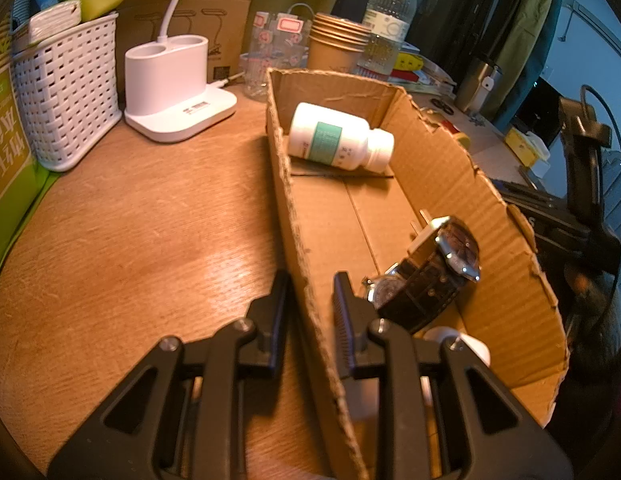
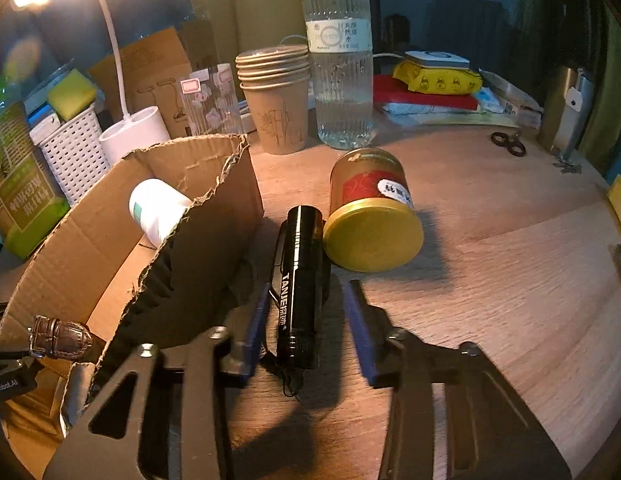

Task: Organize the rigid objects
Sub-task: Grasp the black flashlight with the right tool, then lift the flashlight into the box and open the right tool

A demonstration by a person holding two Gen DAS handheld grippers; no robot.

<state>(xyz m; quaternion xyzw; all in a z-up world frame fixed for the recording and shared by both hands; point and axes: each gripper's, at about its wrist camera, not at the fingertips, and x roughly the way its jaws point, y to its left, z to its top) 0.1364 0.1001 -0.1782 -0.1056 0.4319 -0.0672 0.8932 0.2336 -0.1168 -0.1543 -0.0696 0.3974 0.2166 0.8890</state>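
We see the left gripper [image 1: 310, 312] clamped on the ragged corrugated wall of the open cardboard box [image 1: 298, 216], one jaw inside, one outside. In the box lie a smooth white plastic pill bottle [image 1: 340, 138] at the far end and a leather-strapped watch [image 1: 438, 276] nearer. Right of the box, on the grained wooden bench [image 2: 490, 248], our right gripper [image 2: 306, 320] straddles a glossy black cylindrical flashlight [image 2: 300, 284]; its jaws stand apart from it. A gold-lidded round tin [image 2: 370, 210] lies touching the flashlight.
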